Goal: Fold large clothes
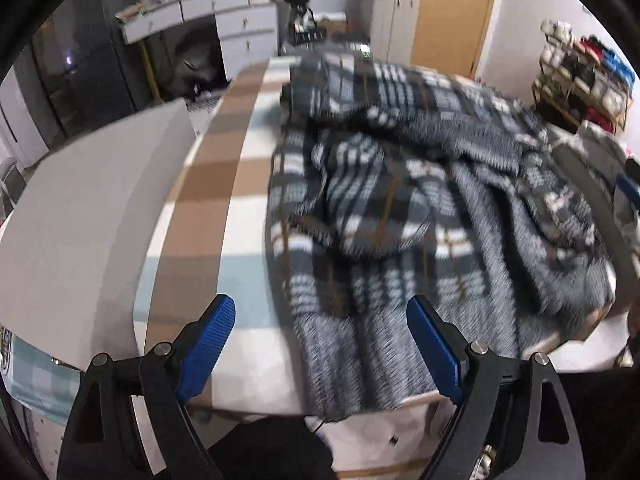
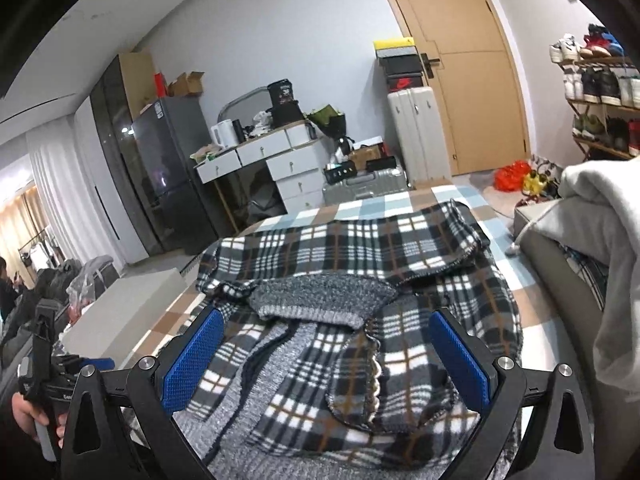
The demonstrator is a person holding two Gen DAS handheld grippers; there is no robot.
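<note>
A large black, white and brown plaid fleece garment with a grey knit lining lies crumpled on a checked bedsheet. In the right wrist view the garment is partly laid over itself, its grey lining turned out. My left gripper is open and empty over the garment's near hem at the bed's edge. My right gripper is open and empty just above the middle of the garment. The left gripper's handle, in a hand, shows at the far left of the right wrist view.
A white box stands left of the bed. A grey hoodie is heaped at the bed's right side. Beyond the bed are a white drawer desk, a fridge, suitcases, a door and a shoe rack.
</note>
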